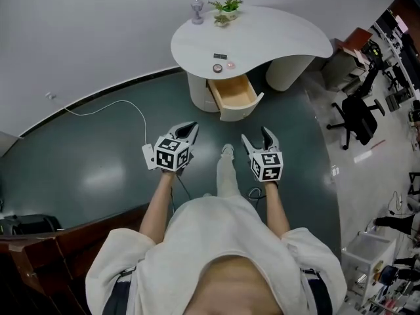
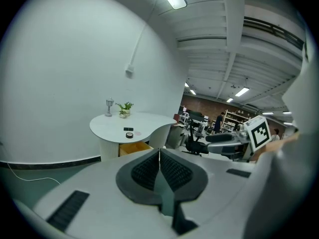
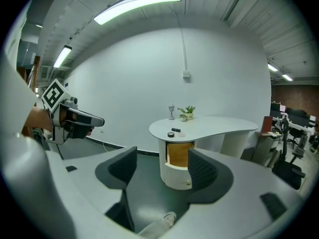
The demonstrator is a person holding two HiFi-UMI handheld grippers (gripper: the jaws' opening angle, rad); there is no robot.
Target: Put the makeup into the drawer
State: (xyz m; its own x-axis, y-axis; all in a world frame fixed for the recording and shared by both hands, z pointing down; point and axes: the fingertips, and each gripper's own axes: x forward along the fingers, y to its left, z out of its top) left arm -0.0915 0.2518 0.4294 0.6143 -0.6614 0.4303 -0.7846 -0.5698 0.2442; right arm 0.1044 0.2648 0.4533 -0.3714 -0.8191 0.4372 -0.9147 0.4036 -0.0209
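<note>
Entry: we take the white kidney-shaped table [image 1: 289, 35] as our landmark. It stands on rounded white pedestals against a plain white wall [image 1: 85, 38]. In front of the table the floor [image 1: 98, 156] is dark green and glossy. In the head view a black skirting strip [image 1: 98, 92] runs left from the table along the wall's foot, and a white cable [image 1: 111, 105] trails nearby. At the table's back edge sit a small potted plant [image 1: 225, 8] and a grey goblet-shaped ornament [image 1: 197, 10]. Right of the table we see pale flooring [image 1: 341, 195] and a black office chair [image 1: 354, 120]. Beyond it are shelving [image 2: 232, 119] and a brick wall [image 2: 202, 107]. Above the table a ceiling strip light [image 3: 137, 4] is lit.
</note>
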